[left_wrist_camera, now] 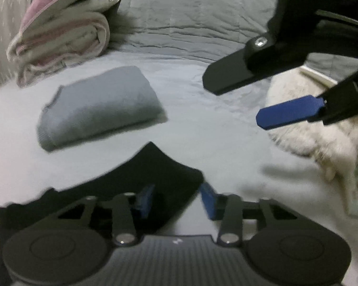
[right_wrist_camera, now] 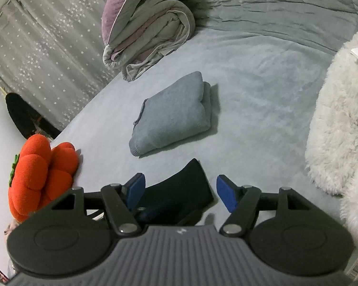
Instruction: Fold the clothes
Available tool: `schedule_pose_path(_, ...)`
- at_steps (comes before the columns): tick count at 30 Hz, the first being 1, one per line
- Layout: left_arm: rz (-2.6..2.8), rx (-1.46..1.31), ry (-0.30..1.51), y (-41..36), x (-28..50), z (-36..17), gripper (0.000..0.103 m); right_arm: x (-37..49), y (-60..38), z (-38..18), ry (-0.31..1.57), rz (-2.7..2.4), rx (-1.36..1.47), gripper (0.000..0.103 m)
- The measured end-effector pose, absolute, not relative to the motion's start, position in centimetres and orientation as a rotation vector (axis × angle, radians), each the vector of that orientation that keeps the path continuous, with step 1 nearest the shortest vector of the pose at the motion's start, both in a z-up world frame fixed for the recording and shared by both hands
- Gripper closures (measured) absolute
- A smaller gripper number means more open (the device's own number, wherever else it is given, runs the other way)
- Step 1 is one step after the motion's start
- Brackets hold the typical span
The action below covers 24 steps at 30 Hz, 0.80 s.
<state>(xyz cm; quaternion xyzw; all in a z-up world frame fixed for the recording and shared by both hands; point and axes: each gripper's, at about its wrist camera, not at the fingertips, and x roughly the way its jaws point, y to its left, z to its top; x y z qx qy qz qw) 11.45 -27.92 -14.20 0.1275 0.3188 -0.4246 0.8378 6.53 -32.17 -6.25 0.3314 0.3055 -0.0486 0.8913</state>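
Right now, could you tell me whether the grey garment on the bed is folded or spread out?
Folded. The grey garment lies as a compact, thick bundle on the bed, with stacked layers showing along its right edge.

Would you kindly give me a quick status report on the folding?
Left gripper over black garment, grip unclear. Right gripper open. Grey sweater folded. Nothing blocking.
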Motion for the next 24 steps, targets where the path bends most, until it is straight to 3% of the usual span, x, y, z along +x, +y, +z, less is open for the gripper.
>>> schedule_pose_path(6,-0.9,0.188,0.653,-26.9,11.5,-14.8,0.099,6.5,-32.2,-6.2,0.632,-0.101,0.682,0.033)
schedule_pose_path(24,-0.672,-0.248,0.461,-11.2,11.5,-7.2,0.1,7.2,-30.4,-6.5,0.656,-0.079,0.618,0.033)
